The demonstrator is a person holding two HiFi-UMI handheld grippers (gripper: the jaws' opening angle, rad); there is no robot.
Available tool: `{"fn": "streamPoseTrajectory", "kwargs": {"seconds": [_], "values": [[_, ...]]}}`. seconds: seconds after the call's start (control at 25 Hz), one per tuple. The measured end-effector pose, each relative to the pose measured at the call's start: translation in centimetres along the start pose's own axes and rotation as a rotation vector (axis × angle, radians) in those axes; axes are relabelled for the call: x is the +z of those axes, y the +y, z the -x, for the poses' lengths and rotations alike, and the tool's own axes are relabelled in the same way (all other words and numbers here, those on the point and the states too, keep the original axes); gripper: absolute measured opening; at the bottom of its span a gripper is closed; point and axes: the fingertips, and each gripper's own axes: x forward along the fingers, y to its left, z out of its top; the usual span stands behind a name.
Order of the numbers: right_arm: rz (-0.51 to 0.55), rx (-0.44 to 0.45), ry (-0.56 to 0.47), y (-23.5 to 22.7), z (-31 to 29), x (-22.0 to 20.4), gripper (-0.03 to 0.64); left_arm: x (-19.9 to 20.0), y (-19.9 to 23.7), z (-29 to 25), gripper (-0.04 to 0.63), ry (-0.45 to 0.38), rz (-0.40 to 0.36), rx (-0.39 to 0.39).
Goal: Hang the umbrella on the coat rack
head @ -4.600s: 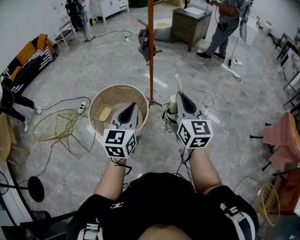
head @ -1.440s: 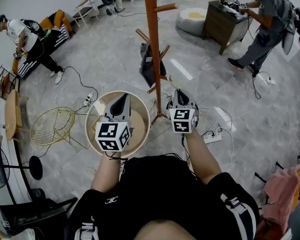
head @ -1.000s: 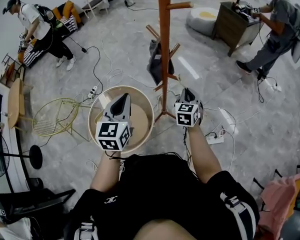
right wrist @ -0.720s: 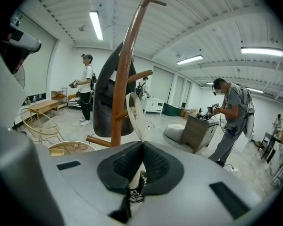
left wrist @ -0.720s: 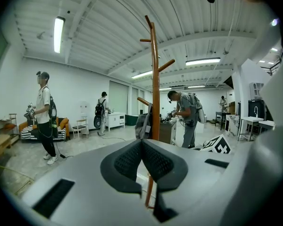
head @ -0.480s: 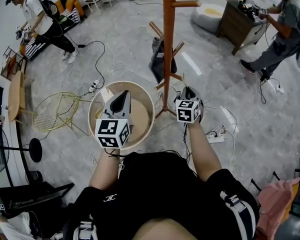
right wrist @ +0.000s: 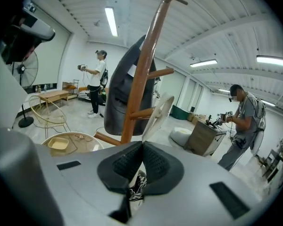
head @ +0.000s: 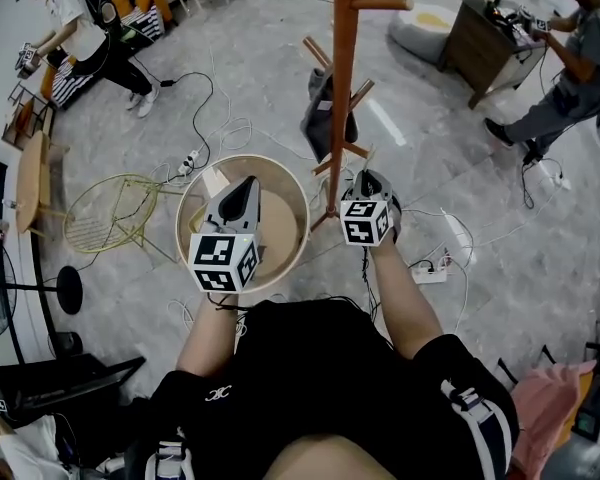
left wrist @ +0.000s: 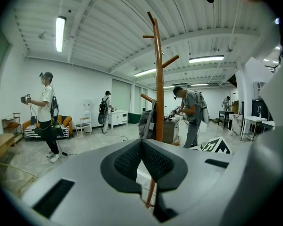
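The orange-brown coat rack (head: 344, 78) stands just ahead, with a dark bag (head: 324, 118) hanging on a lower peg. My right gripper (head: 369, 178) is beside the pole's foot, shut on the umbrella's cream strap (right wrist: 158, 114). The strap sticks up from the jaws toward a peg of the rack (right wrist: 139, 79). The folded umbrella's black-and-white cloth (right wrist: 134, 192) shows under the jaws. My left gripper (head: 247, 185) hovers over the round table, shut and holding nothing. In its own view the left gripper (left wrist: 142, 142) points at the rack's pole (left wrist: 158, 79).
A round beige table (head: 195, 203) with a small yellow tray sits left of the rack's base. A yellow wire chair (head: 105, 233) stands further left. Cables and a power strip (head: 430, 276) lie on the floor. One person (head: 80, 23) stands far left, another (head: 570, 68) by a dresser (head: 480, 33).
The coat rack has come closer and now stands right in front. My right gripper with the strap has drifted left toward the pole. The left gripper stays over the round table.
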Motion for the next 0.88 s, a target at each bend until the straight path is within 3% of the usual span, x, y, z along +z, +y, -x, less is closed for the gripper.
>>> {"fn": "streamPoseTrajectory", "kwargs": {"seconds": [0.56, 0.88], "values": [[0.089, -0.006, 0.013, 1.5, 0.6, 0.6, 0.014, -1.3, 1.1, 2.2, 0.017, -0.013, 0.033, 0.022], [0.05, 0.011, 0.067, 1.6, -0.8, 0.4, 0.014, -1.5, 2.6, 3.7, 0.017, -0.016, 0.045, 0.034]]}}
